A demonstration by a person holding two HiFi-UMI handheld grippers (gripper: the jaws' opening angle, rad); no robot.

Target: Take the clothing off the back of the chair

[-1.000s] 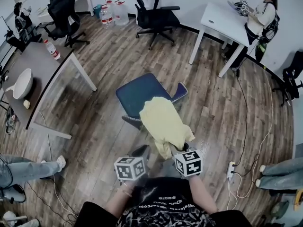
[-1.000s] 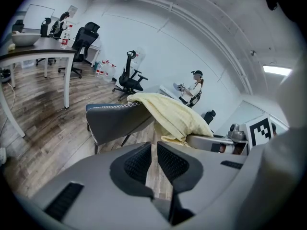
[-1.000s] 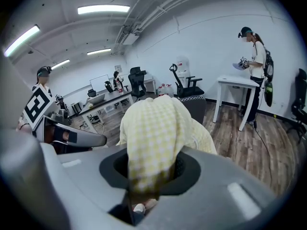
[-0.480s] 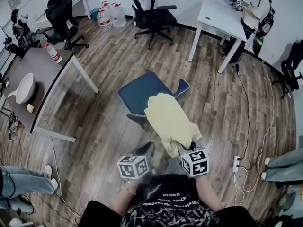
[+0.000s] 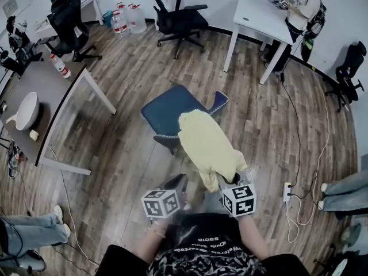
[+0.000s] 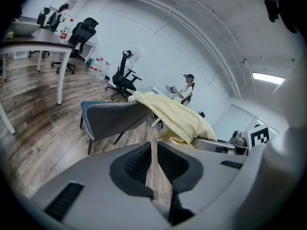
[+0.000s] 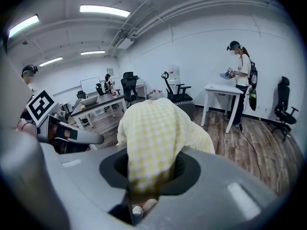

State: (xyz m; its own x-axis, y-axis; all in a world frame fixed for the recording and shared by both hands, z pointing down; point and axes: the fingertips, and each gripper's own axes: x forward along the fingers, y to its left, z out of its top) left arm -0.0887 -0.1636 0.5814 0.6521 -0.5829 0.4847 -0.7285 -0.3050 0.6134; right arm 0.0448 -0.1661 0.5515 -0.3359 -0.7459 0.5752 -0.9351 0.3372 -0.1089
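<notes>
A pale yellow checked garment point(image 5: 207, 145) hangs over the back of a chair with a dark blue seat point(image 5: 169, 109), in the middle of the wooden floor. Its near end runs into my right gripper point(image 5: 227, 181), which is shut on the cloth. In the right gripper view the garment point(image 7: 153, 128) fills the space between the jaws of the right gripper point(image 7: 151, 169). My left gripper point(image 5: 179, 183) hovers just left of the garment's hanging end, shut and holding nothing. In the left gripper view the left gripper point(image 6: 154, 150) points at the chair point(image 6: 112, 119) and the garment point(image 6: 172, 114).
A grey desk point(image 5: 40, 96) with a white bowl point(image 5: 26, 109) and a bottle point(image 5: 59, 65) stands at the left. A black office chair point(image 5: 178, 19), a white table point(image 5: 261, 19) and a standing person point(image 5: 302, 10) are beyond. A power strip point(image 5: 286, 191) and cables lie at the right.
My right gripper has drawn back a little to the right with the cloth, which now stretches further off the chair back. The left gripper has barely shifted.
</notes>
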